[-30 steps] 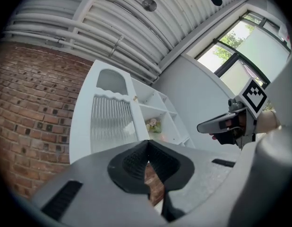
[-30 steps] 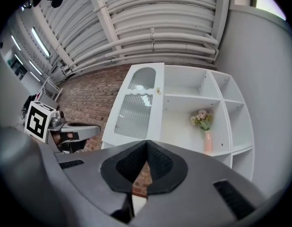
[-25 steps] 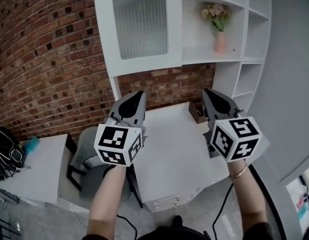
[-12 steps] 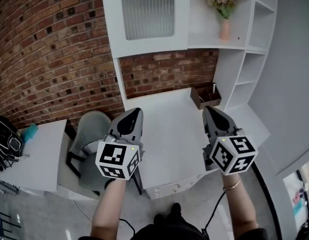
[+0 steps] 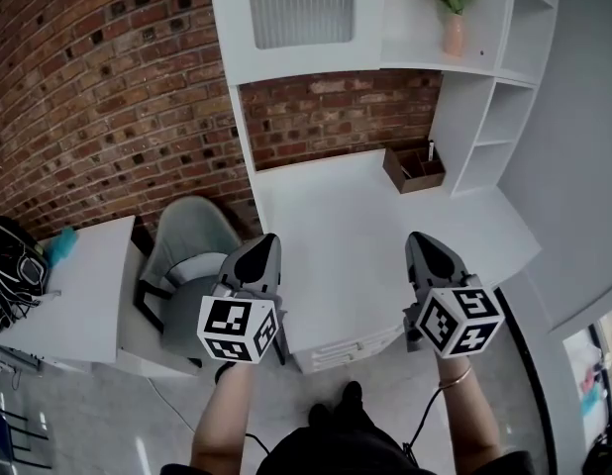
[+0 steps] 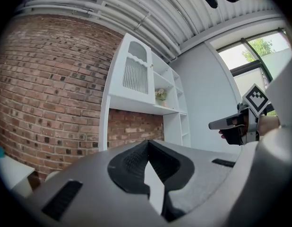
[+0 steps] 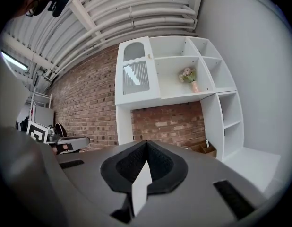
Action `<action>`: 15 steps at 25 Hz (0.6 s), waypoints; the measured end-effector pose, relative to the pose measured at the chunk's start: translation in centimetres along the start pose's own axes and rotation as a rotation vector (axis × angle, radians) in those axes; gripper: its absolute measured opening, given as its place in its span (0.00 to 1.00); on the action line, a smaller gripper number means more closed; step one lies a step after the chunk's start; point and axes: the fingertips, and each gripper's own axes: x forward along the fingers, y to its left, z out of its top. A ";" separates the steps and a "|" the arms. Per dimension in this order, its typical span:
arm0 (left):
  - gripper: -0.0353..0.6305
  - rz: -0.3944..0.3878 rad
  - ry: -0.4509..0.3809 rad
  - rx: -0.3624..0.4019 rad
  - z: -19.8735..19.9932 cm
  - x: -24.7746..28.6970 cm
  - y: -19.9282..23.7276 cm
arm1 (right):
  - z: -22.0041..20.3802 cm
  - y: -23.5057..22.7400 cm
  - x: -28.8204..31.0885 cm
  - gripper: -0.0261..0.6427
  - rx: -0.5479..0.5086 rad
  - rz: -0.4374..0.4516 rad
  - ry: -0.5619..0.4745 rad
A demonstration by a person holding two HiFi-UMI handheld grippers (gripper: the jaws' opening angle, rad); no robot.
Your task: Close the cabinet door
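Observation:
The white cabinet door (image 5: 301, 8) with a ribbed glass pane hangs over the desk at the top of the head view. It lies flat against the cabinet front (image 6: 135, 72) (image 7: 135, 74). My left gripper (image 5: 261, 248) is held low over the desk's near left corner, far below the door, shut and empty; its tips meet (image 6: 147, 143). My right gripper (image 5: 423, 244) is level with it over the desk's near right part, jaws together and empty (image 7: 146, 143). Both point towards the brick wall.
Under the cabinet stands a white desk (image 5: 336, 216) with a brown wooden box (image 5: 415, 169) at its back right. A pink vase of flowers (image 5: 453, 28) sits on the open shelf. A grey chair (image 5: 187, 265) and a side table (image 5: 78, 295) with a dark bag (image 5: 14, 270) are left.
Both grippers have come down and back from the cabinet towards the desk's near edge, still shut. The door has slid up to the top of the head view.

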 end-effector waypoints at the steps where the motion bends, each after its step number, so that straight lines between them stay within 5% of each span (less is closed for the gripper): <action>1: 0.07 0.005 -0.001 0.000 -0.4 -0.3 0.0 | -0.7 0.0 -0.2 0.04 0.008 0.001 0.009; 15: 0.07 0.043 0.125 -0.065 -8.2 -2.9 -1.8 | -8.3 -0.1 -2.3 0.04 0.080 0.001 0.089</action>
